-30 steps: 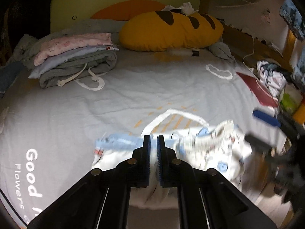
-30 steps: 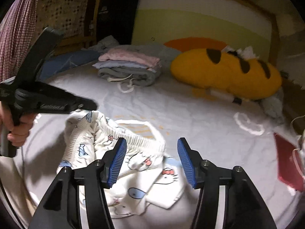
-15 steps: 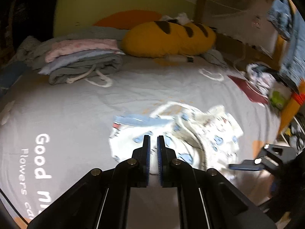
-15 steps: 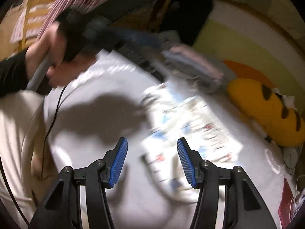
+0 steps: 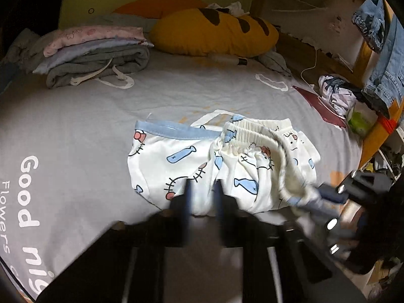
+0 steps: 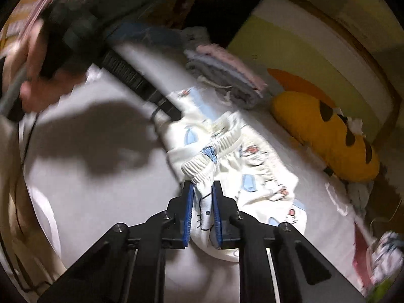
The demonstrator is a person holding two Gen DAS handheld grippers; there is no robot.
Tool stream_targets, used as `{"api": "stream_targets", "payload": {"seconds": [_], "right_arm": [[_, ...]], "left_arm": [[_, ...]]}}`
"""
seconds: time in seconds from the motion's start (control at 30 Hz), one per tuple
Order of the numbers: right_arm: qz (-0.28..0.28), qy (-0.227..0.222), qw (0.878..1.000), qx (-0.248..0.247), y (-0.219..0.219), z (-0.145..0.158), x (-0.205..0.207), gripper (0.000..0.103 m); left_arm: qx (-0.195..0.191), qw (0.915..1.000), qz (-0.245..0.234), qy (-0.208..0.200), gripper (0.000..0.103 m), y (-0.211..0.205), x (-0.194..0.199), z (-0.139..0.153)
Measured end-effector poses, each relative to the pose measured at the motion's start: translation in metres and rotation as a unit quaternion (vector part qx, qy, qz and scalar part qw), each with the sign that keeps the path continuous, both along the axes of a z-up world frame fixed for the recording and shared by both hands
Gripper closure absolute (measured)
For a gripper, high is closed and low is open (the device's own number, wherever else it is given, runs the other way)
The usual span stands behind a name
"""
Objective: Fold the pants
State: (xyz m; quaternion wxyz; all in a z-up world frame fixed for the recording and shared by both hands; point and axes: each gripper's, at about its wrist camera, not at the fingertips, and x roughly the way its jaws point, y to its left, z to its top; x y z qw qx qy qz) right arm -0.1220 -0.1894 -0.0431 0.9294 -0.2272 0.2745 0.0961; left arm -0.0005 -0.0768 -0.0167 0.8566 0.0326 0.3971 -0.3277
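Observation:
White pants (image 5: pixel 181 161) with a cat and fish print lie crumpled on the grey bedsheet (image 5: pixel 75 126). My left gripper (image 5: pixel 203 194) is blurred at the pants' near edge, with white cloth between its shut fingers. In the right wrist view the left gripper (image 6: pixel 174 112) bites the far edge of the pants (image 6: pixel 255 176). My right gripper (image 6: pixel 203 189) is closing its jaws, and its blue pads press on a fold of cloth just below the ribbed waistband (image 6: pixel 212 151). From the left wrist view the right gripper (image 5: pixel 310 197) shows blurred at the waistband's right end.
A stack of folded clothes (image 5: pixel 96 55) and a yellow spotted pillow (image 5: pixel 214 32) lie at the back of the bed. A red flat thing (image 5: pixel 318 106), crumpled clothes (image 5: pixel 335 93) and hanging jeans (image 5: pixel 383 58) are on the right. A person's hand (image 6: pixel 38 75) holds the left gripper.
The right gripper has rolled, swung in from the side and closed on the cloth by the waistband. The left gripper has moved lower and closer to the pants, which now lie more spread out.

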Motion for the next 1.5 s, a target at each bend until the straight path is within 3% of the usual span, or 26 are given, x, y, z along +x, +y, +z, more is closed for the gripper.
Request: {"api": "stream_targets", "payload": {"seconds": [0.2,0.37,0.47,0.6,0.7,0.83,0.93,0.97,1.03,1.2,1.27,1.3,1.33,1.37,1.5], "right_arm": [[-0.080,-0.012,0.990,0.114,-0.052,0.031,0.015,0.096],[-0.140,-0.029,0.977,0.161,-0.091,0.047,0.032,0.097],[-0.141,0.009,0.974,0.175,-0.102,0.041,0.051,0.097],[-0.145,0.095,0.963,0.206,-0.111,0.017,0.080,0.097],[-0.158,0.108,0.959,0.209,-0.116,0.011,0.084,0.096],[-0.168,0.056,0.961,0.212,-0.119,0.026,0.055,0.081],[-0.165,0.047,0.959,0.224,-0.121,0.030,0.030,0.081],[-0.162,0.052,0.958,0.232,-0.121,0.029,0.024,0.081],[-0.151,0.083,0.955,0.240,-0.118,0.020,0.013,0.081],[-0.145,0.141,0.961,0.190,-0.100,-0.003,0.012,0.081],[-0.150,0.157,0.958,0.187,-0.099,-0.012,0.016,0.081],[-0.152,0.161,0.957,0.185,-0.098,-0.014,0.019,0.082],[-0.157,0.156,0.958,0.180,-0.098,-0.015,0.019,0.098],[-0.162,0.146,0.960,0.176,-0.099,-0.013,0.019,0.102],[-0.191,0.037,0.967,0.165,-0.105,0.013,0.000,0.102]], "left_arm": [[0.012,0.9977,0.026,-0.061,0.103,0.000,-0.011,0.018],[0.020,0.9946,0.045,-0.091,0.103,0.006,-0.014,0.031],[0.035,0.9942,0.049,-0.089,0.103,0.006,-0.013,0.030],[0.057,0.9941,0.060,-0.069,0.103,0.004,-0.008,0.014],[0.063,0.9938,0.060,-0.069,0.103,0.003,-0.007,0.007],[0.048,0.9952,0.054,-0.066,0.103,0.006,-0.008,0.005],[0.037,0.9970,0.038,-0.056,0.103,0.006,-0.009,0.007],[0.037,0.9972,0.034,-0.056,0.102,0.005,-0.010,0.007],[0.044,0.9972,0.027,-0.055,0.090,0.002,-0.012,0.005],[0.066,0.9966,0.015,-0.047,0.089,-0.004,-0.015,-0.004],[0.070,0.9966,0.013,-0.042,0.091,-0.005,-0.015,-0.007],[0.070,0.9965,0.016,-0.042,0.103,-0.004,-0.015,-0.007],[0.071,0.9962,0.023,-0.045,0.102,-0.002,-0.015,-0.006],[0.071,0.9952,0.037,-0.055,0.102,0.000,-0.015,-0.004],[0.043,0.9913,0.064,-0.106,0.103,0.012,-0.025,0.022]]}}
